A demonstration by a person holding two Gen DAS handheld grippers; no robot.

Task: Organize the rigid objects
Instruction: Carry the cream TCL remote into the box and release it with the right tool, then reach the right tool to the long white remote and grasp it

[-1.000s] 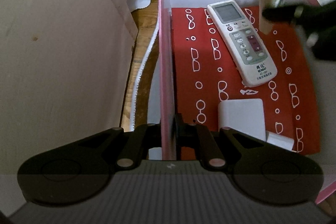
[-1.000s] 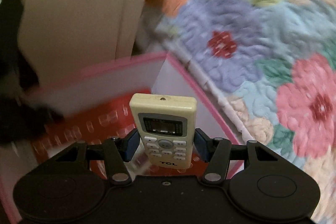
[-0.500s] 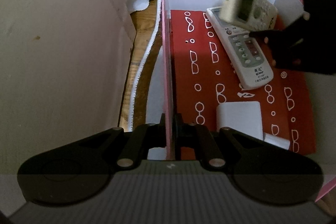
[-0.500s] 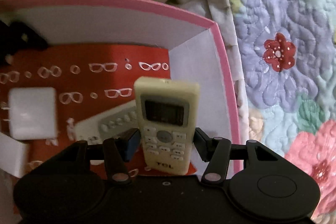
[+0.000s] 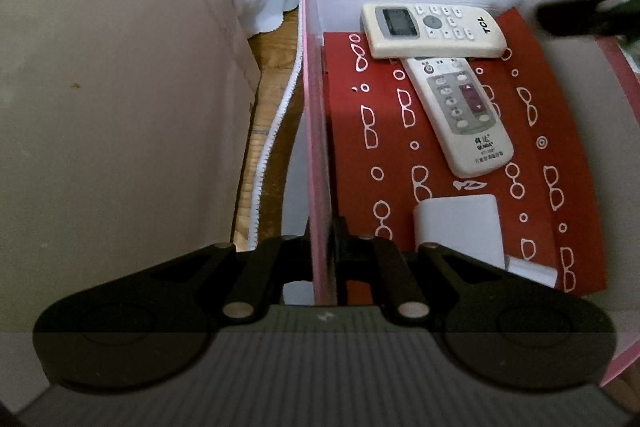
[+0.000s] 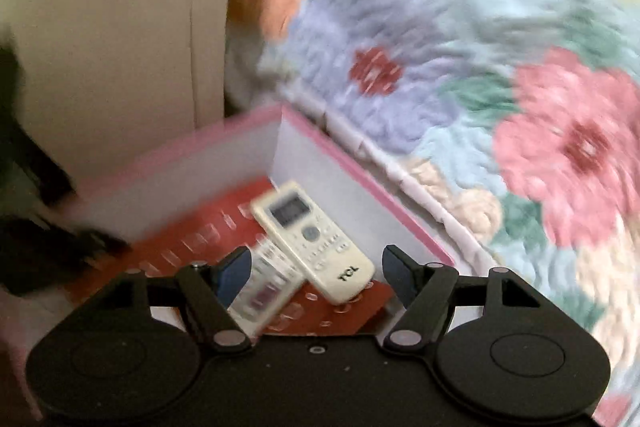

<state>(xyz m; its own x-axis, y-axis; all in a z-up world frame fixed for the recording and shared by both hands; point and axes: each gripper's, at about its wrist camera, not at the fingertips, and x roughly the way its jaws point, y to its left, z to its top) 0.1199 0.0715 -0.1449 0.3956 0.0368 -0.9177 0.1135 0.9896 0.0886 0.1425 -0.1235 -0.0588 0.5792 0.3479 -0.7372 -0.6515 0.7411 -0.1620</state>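
A moment ago your right gripper carried the cream remote over the box; now that remote lies inside, and the jaws have just been opening, with nothing between them. They stand wide apart above the box, and the remote sits below them, free of the pads.

The cream remote rests crosswise at the far end of the box, close to the far wall, with its near edge lying over the top of the white remote. The white remote runs lengthwise down the red patterned floor of the box. Nearer you, a white block sits on the same floor.

Your left gripper is clamped tight on the pink side wall of the box. A flowered quilt lies beyond the box.
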